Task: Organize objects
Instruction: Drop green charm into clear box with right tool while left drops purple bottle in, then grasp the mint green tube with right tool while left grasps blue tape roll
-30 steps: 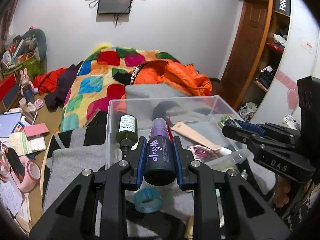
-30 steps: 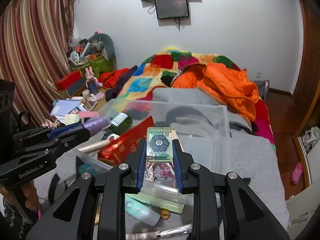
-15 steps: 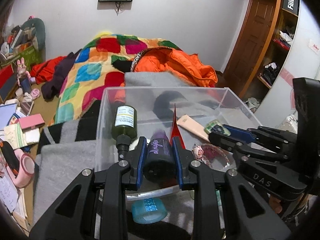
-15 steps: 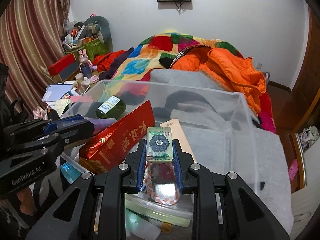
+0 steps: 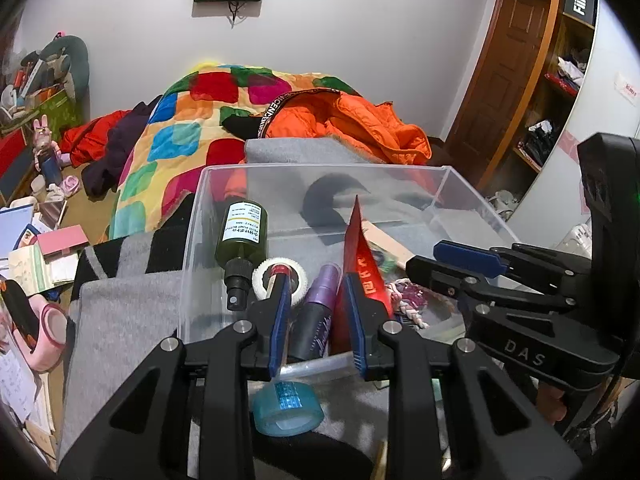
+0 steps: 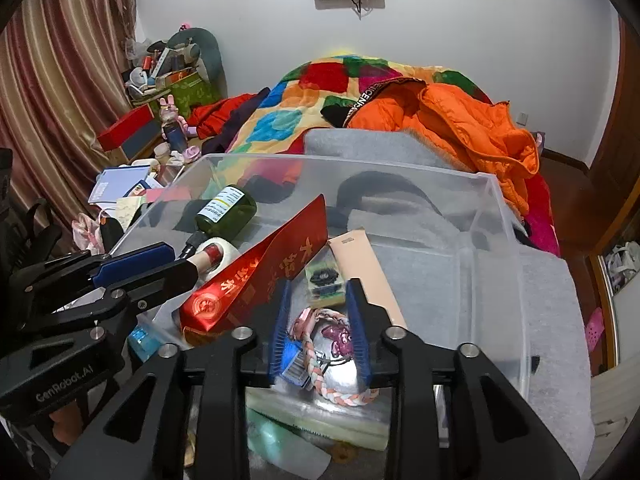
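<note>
Even, cool indoor light fills both fisheye views; edges bend and darken into a black vignette, soft shadows pool beneath a clear plastic bin point(image 5: 460, 184), detail sharp throughout.

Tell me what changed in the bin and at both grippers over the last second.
Both grippers lowered their loads into the clear bin. The left gripper is opening: the purple spray bottle now lies in the bin between its parted fingers. The right gripper is opening too, and the green patterned case rests on the bin's contents, free of its pads. The dark green bottle, red packet and blue tape roll stayed put.
</note>
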`<state>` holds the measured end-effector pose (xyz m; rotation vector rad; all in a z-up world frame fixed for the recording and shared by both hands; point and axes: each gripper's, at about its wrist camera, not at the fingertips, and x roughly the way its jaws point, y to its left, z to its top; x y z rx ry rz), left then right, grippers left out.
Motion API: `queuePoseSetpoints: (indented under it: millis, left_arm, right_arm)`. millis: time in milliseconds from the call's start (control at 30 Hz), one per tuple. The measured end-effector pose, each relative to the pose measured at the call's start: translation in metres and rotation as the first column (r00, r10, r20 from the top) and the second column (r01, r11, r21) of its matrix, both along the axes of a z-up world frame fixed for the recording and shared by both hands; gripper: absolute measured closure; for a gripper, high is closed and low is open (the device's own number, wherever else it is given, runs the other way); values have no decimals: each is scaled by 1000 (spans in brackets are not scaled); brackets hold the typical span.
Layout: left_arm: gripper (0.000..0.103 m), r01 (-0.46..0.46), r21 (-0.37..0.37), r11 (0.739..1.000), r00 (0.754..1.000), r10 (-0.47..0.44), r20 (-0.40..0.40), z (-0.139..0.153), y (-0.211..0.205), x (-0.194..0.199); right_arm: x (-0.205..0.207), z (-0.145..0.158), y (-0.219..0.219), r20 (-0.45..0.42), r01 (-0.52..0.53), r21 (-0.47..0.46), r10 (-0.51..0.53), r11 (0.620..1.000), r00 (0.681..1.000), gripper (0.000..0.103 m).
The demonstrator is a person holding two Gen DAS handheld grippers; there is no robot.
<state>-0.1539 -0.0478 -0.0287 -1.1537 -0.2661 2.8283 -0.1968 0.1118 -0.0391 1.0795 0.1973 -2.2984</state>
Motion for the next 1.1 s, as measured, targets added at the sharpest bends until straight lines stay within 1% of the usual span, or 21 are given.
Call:
queuePoseSetpoints:
  millis: [33,100,133,200,233,300,400,567,600,733,833,900,967,1033,1100]
  left_arm:
    - [73,-2,0,1000,1000,2,-5,2,0,1]
    - [64,-6,-3,1000,1000,6,-22,6,1,7]
    - [62,-7,-4,1000,999,7,-32,9,1,10]
    - [54,-10,-7,1000,998,10,-54,15,3,18]
    - [52,-10,-8,1000,998,10,-65,19,3,21]
    - [46,-12,-12,1000,996,11,-88,25,4,31]
    - [40,-14,-15,1000,993,13,-114,32,4,44]
    - [35,-24,-27,999,993,21,-120,32,4,63]
    - [33,-27,-23,999,993,24,-114,30,3,66]
    - [31,-36,-26,999,997,34,-75,15,1,73]
    - [31,-44,-29,999,999,44,-25,-1,-1,73]
    - [31,-49,-25,999,999,49,14,-14,-2,71]
    - [31,-55,-21,998,997,56,46,-24,-5,65]
    - [31,-65,-30,997,995,67,67,-30,-6,60]
    - [31,-66,-25,997,994,68,82,-34,-6,54]
  right_arm:
    - [2,2,2,-5,-1,-7,1,1000,1000,70]
    - [5,5,5,-17,-2,-16,1,1000,1000,66]
    - [8,8,7,-26,-2,-18,1,1000,1000,66]
    - [14,12,12,-45,-2,-22,1,1000,999,65]
    - [18,16,15,-56,-1,-26,0,1000,998,64]
    - [23,22,21,-69,-1,-39,-2,999,998,61]
    - [33,33,33,-98,1,-61,-7,998,995,58]
    - [51,45,53,-136,1,-80,-12,997,991,57]
    - [54,45,55,-137,2,-79,-12,997,991,57]
    - [66,38,61,-128,-7,-64,-2,998,992,57]
    - [74,28,63,-110,-14,-47,9,999,994,57]
    - [77,21,63,-89,-28,-40,24,999,996,56]
    - [78,12,60,-51,-67,-45,64,997,997,56]
    - [76,2,52,-17,-95,-34,95,995,995,56]
    - [77,-7,45,0,-111,-17,111,994,994,56]
